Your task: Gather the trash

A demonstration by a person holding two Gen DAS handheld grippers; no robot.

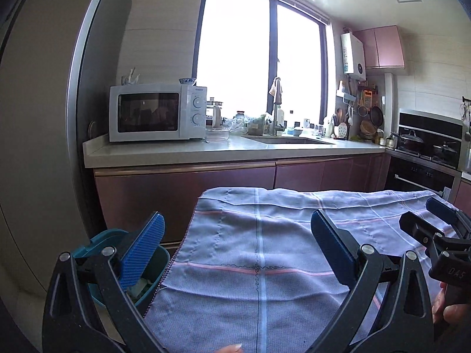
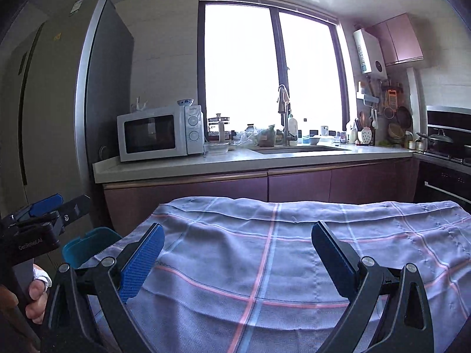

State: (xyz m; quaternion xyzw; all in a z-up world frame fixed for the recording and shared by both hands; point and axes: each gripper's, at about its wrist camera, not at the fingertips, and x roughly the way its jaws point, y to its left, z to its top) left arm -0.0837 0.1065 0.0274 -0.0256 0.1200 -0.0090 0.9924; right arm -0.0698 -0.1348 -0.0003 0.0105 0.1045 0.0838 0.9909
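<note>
A table draped in a pale blue cloth [image 1: 265, 235] fills the foreground, crossed by pink and light blue stripes, with a dark wavy stitch line running along one seam. The cloth lies fairly flat, a few soft folds near the far edge, and hangs over the left side. From the right wrist view the same cloth [image 2: 279, 250] spreads wide, wrinkled toward the near edge, its surface bare. Just beside the table's left edge, lower down, sits a teal bin [image 1: 101, 242], its flap raised [image 2: 88, 245], pale scraps showing inside.
</note>
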